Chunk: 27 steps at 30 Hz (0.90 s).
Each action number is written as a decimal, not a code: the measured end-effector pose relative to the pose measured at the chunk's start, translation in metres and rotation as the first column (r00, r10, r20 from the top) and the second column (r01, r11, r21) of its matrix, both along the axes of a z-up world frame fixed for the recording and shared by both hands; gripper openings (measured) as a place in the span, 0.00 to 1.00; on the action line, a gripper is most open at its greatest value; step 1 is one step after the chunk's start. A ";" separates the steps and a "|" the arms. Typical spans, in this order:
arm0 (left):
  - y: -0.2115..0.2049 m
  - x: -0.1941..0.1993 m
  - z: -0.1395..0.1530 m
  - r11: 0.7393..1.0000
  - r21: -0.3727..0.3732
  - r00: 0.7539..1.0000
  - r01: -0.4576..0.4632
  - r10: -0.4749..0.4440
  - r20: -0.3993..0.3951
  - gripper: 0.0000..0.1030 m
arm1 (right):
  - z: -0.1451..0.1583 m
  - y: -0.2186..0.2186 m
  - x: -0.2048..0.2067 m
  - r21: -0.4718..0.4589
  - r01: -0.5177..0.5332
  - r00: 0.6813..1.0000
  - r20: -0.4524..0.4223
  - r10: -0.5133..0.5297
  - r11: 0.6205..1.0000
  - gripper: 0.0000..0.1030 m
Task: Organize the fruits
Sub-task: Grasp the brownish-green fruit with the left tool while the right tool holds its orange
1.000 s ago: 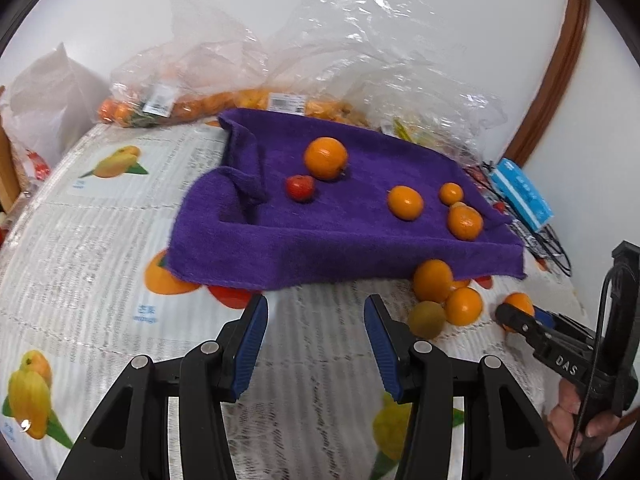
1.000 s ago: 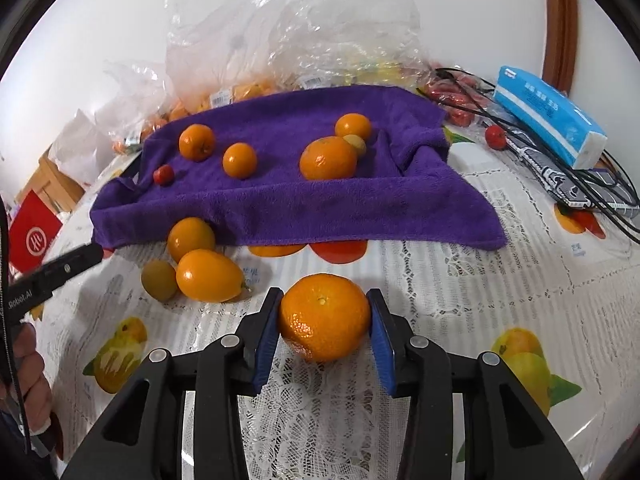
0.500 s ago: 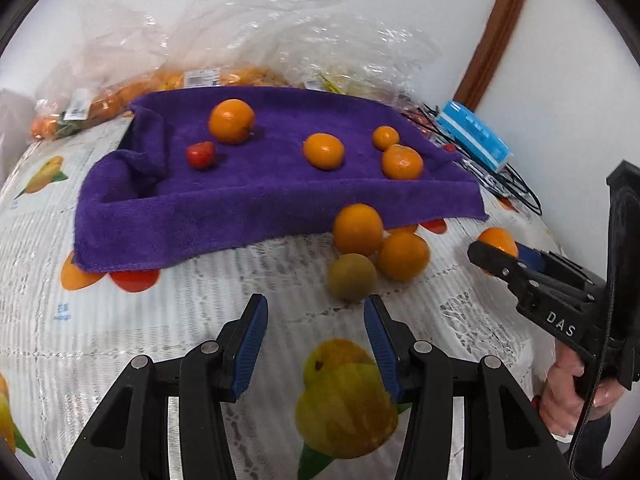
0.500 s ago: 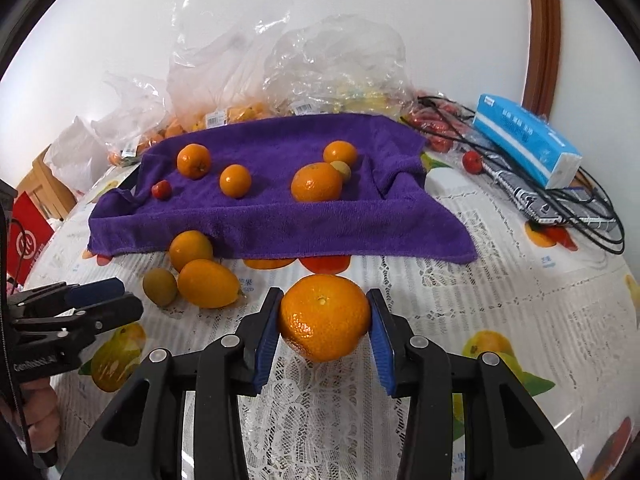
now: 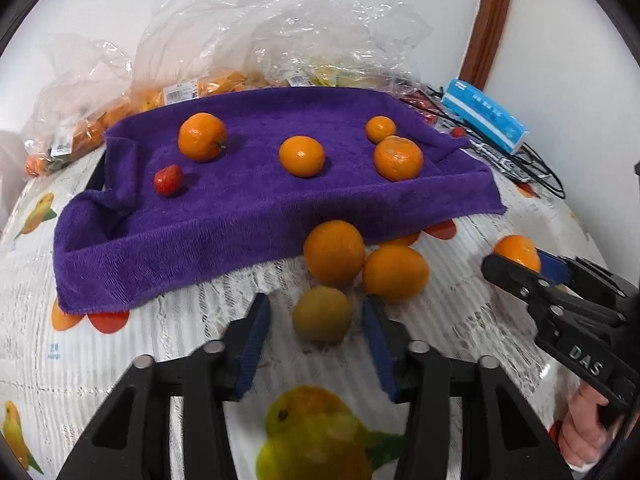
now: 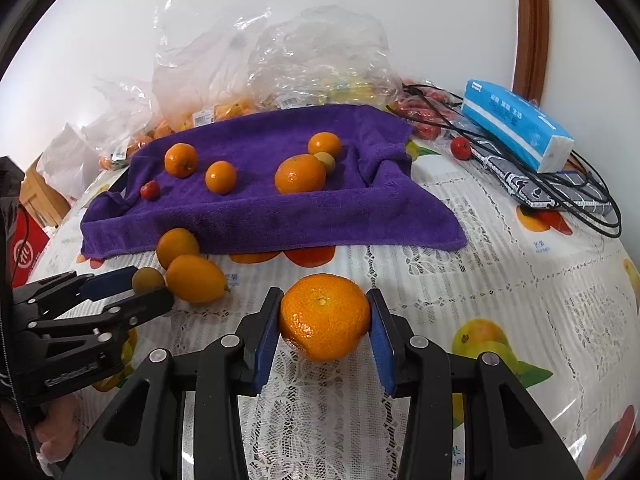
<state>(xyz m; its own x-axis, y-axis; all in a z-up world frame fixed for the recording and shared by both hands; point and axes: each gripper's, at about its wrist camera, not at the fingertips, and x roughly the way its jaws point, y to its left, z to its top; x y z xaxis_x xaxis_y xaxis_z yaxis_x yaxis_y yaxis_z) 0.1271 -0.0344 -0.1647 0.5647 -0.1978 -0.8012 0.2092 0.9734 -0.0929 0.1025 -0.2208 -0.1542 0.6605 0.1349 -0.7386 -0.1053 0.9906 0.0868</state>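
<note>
Closing left hand-held gripper (image 5: 316, 320) astride green fruit (image 5: 322, 313)

Left gripper (image 5: 316, 320) jaws closing — right gripper (image 6: 323, 316) seemingly clamped.

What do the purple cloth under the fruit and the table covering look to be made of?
Purple cloth: seemingly terry or microfibre towelling, matte, with a fuzzy nap and soft folds at its edges. Table covering: probably glossy plastic or vinyl printed with fruit pictures and a lace pattern; it shows sheen, though real lace under clear film cannot be excluded.
</note>
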 end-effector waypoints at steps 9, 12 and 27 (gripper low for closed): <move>0.011 0.002 0.000 0.997 -0.079 1.000 -0.013 0.012 -0.010 0.27 | -0.001 0.000 0.001 0.005 0.000 1.000 -0.004 0.000 1.000 0.40; 0.010 0.002 0.000 0.996 -0.089 1.000 -0.014 0.013 -0.012 0.27 | -0.001 0.001 0.002 0.005 -0.002 1.000 -0.007 0.002 1.000 0.40; 0.007 0.002 0.000 0.998 -0.059 1.000 -0.024 0.024 -0.010 0.27 | -0.005 -0.001 0.006 0.036 -0.004 0.999 -0.035 0.006 0.999 0.41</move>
